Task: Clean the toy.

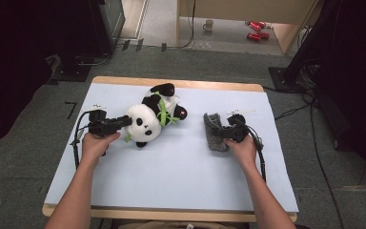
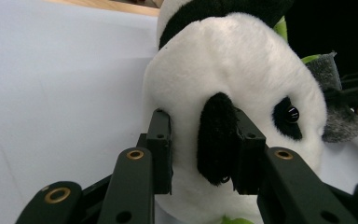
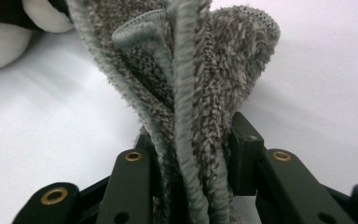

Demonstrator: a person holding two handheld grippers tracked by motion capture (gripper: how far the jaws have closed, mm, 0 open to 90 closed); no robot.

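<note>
On blue mat, panda (image 1: 148,120) lying diagonally, head toward left tool (image 1: 122,121)

**Workroom around the table**

A wooden table (image 1: 171,84) with a pale blue cover (image 1: 171,176) stands on grey-green carpet (image 1: 24,143); beyond it a light wooden partition (image 1: 248,9) edges a pale floor (image 1: 157,21) holding a mug (image 1: 208,25) and 2 red cans (image 1: 256,29); black cables (image 1: 314,138) trail at right; dark equipment (image 1: 52,28) fills the upper left.

One panda toy (image 1: 148,119) and one grey cloth (image 1: 213,131) lie on the surface (image 1: 171,176). Two red cans (image 1: 256,29) and one cup (image 1: 208,25) sit at 12 o'clock.
</note>
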